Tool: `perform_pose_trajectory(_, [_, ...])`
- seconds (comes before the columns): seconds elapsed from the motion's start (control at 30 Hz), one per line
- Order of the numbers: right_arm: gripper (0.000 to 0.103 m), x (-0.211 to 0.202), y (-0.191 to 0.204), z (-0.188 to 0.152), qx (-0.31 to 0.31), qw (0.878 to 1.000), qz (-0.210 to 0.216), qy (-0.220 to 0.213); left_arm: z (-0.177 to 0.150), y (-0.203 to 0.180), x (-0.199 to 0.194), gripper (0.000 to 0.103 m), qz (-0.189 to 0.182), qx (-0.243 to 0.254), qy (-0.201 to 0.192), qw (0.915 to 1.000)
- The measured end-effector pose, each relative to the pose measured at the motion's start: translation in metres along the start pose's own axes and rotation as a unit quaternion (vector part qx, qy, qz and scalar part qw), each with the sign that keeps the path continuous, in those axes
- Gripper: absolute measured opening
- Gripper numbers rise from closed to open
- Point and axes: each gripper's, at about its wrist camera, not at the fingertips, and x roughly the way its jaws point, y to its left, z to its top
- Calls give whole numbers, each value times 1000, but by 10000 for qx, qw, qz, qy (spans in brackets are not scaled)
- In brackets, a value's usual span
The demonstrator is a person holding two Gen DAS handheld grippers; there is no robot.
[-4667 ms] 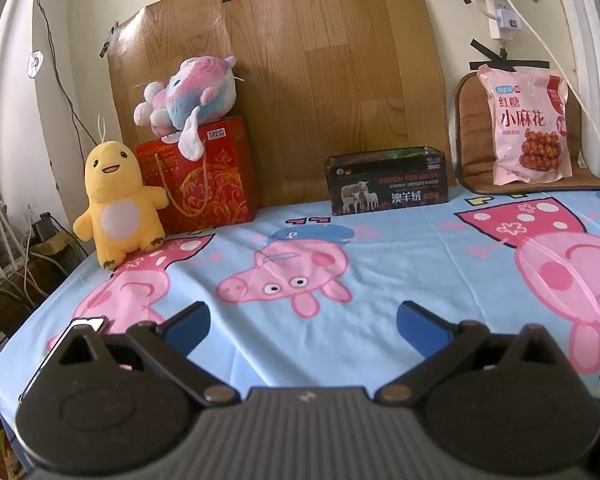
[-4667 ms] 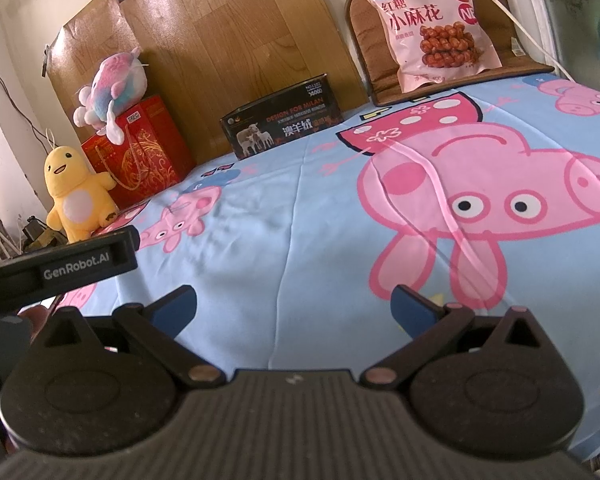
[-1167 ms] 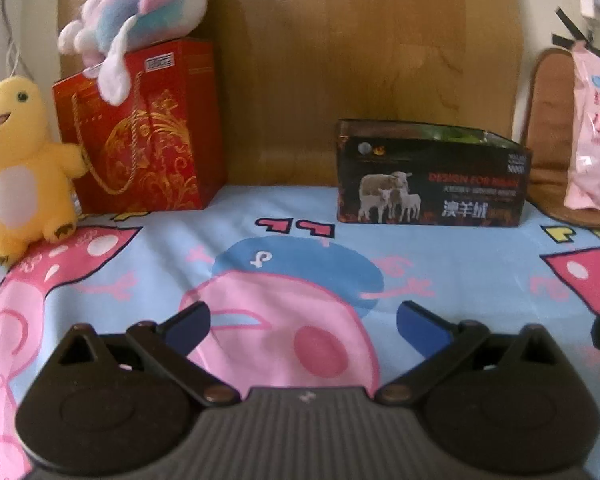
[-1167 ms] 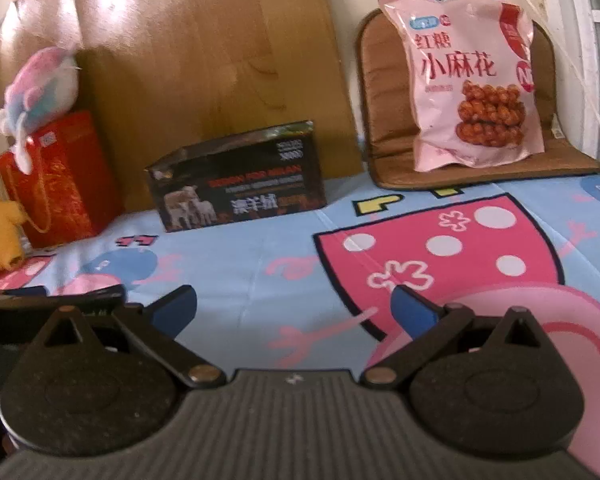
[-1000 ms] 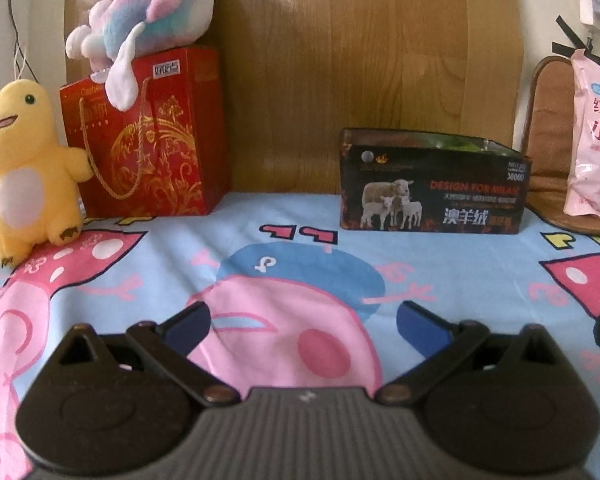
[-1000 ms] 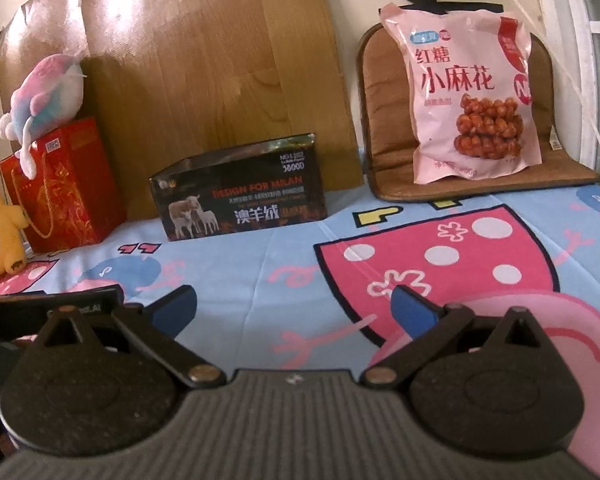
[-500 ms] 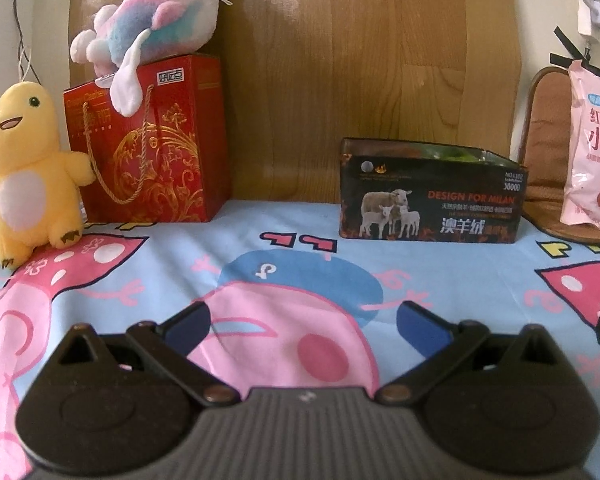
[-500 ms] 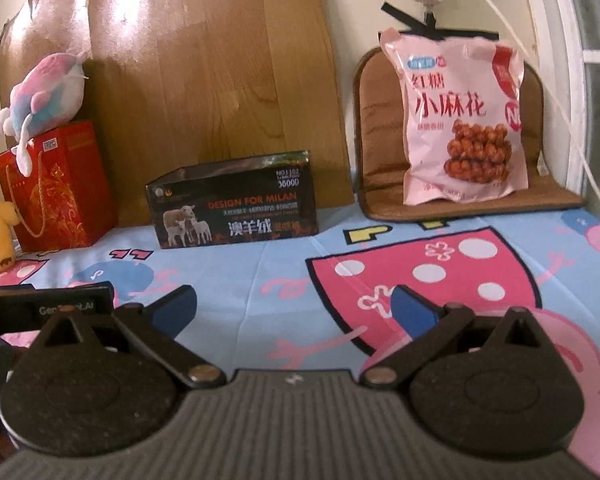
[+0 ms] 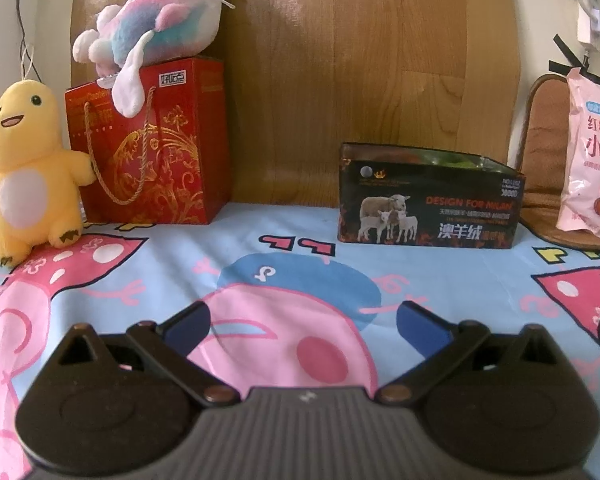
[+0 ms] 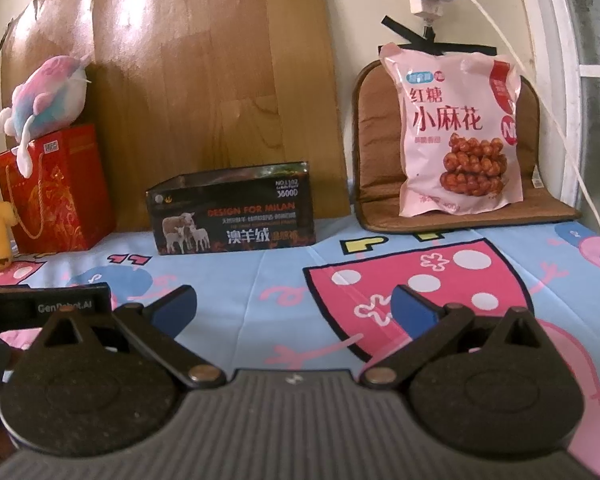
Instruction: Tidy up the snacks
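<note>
A pink snack bag [image 10: 458, 132] with red lettering leans upright on a brown cushion [image 10: 380, 152] at the back right; it also shows at the right edge of the left wrist view [image 9: 592, 160]. A black open-topped box with sheep on it [image 9: 428, 200] stands against the wooden board; it also shows in the right wrist view [image 10: 232, 216]. My left gripper [image 9: 302, 322] is open and empty above the cartoon-pig sheet. My right gripper [image 10: 292, 306] is open and empty, short of the snack bag.
A red gift bag [image 9: 148, 140] with a pink-blue plush [image 9: 156, 40] on top stands at the back left beside a yellow plush [image 9: 24, 172]. A wooden board [image 9: 360, 60] backs the bed. White cables [image 10: 540, 60] hang at the right wall.
Both grippers have advanced toward the back of the bed since the earliest frames, then tilted up a little; the box and snack bag look nearer. Both stayed open.
</note>
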Motion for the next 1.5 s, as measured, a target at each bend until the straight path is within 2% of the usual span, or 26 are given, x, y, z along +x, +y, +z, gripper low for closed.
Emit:
perform_pose_trajectory(0.47, [103, 2, -1, 1, 13, 9999, 72, 89, 0, 1, -1, 103, -16, -80, 2, 10000])
perform_pose_trajectory(0.7, [103, 5, 0, 1, -24, 9999, -44, 161, -1, 0, -3, 103, -86, -24, -45, 9999])
perform_pose_trajectory(1.07, [103, 6, -2, 1, 30, 9997, 151, 212, 0, -1, -3, 103, -83, 22, -34, 10000])
perform_pose_trajectory(1.5, [103, 6, -2, 1, 47, 9996, 169, 239, -1, -3, -4, 103, -95, 97, -42, 9999])
